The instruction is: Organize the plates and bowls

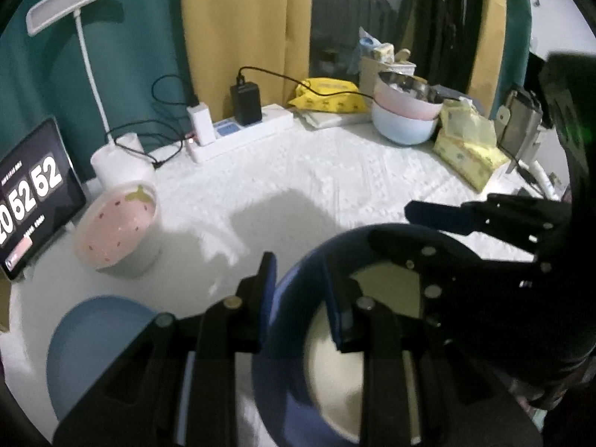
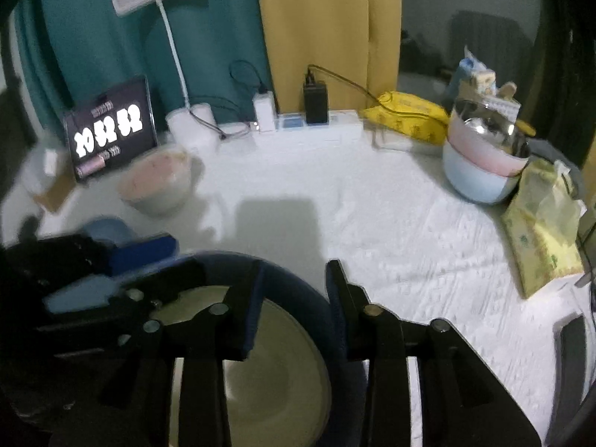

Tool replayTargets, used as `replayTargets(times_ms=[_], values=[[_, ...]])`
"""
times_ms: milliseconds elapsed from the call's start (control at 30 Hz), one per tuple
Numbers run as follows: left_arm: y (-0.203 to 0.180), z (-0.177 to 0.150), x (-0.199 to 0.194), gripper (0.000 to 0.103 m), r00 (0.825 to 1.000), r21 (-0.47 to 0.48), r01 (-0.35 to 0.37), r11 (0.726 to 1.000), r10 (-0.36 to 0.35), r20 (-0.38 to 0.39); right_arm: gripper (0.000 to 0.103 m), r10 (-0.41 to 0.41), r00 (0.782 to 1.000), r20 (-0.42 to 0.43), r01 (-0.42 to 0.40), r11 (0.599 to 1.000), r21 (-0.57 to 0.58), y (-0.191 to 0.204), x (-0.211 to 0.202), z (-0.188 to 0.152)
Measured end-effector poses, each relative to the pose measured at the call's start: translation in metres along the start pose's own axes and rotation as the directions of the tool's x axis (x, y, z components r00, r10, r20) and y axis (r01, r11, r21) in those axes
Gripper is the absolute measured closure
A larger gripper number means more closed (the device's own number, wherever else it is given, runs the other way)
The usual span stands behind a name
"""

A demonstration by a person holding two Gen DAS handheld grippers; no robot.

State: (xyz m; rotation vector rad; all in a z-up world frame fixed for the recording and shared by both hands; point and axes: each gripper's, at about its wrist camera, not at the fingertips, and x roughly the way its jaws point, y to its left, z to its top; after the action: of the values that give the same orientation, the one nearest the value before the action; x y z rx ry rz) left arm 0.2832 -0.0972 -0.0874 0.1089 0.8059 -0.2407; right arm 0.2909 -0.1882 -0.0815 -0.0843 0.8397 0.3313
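Dark-blue-rimmed bowl with cream inside (image 1: 298, 316) sits lower centre on white cloth (image 1: 316, 171); left gripper (image 1: 301, 298) pinches its rim; right gripper (image 2: 294, 298) straddles rim, jaws loosened, not pressing.

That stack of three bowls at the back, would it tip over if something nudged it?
Probably it could. The stack of bowls sits visibly tilted: the metal bowl and the pink bowl lean inside the pale blue bowl. The rounded base might rock. The tissue pack close beside it might check a fall that way.
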Motion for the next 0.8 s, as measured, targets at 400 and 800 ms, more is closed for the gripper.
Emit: replayTargets(times_ms=[400, 800], values=[[0.001, 0.002, -0.005, 0.077, 1.0, -0.013, 0.029, 0.999, -0.029, -0.001, 0.065, 0.025, 1.0, -0.017, -0.024, 0.999, 0.033, -0.003, 0.0, 0.001], [0.015, 0.006, -0.028, 0.065, 0.998, -0.049, 0.027, 0.998, -0.024, 0.052, 0.058, 0.013, 1.0, 0.008, -0.013, 1.0, 0.023, 0.005, -0.014, 0.008]])
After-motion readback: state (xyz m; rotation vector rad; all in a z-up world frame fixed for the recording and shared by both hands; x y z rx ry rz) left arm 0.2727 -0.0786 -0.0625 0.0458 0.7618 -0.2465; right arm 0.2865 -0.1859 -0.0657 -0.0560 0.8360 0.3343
